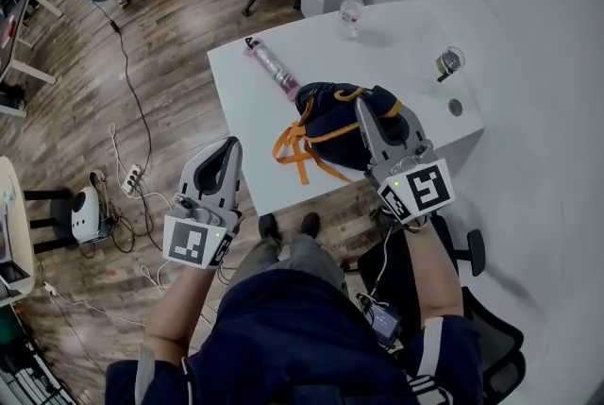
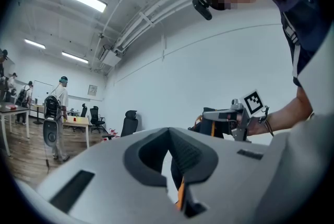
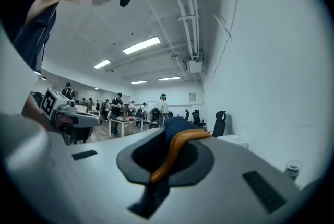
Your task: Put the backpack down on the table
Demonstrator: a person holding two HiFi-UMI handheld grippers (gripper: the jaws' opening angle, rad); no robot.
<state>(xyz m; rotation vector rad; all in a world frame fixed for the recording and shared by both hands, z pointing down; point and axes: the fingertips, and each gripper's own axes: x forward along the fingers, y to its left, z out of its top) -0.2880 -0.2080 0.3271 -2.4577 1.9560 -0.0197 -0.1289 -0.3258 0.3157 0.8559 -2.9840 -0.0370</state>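
As my right gripper (image 1: 365,108) clamps its jaws on the orange strap (image 3: 172,152) of the navy fabric backpack (image 1: 330,122) at the white rectangular table (image 1: 250,96)'s near edge, my left gripper (image 1: 231,146) hangs closed and empty, well apart from it.

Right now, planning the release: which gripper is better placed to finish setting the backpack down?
Right. The right gripper is shut on the orange strap of the backpack over the table; the left gripper is shut, empty, off the table's edge.
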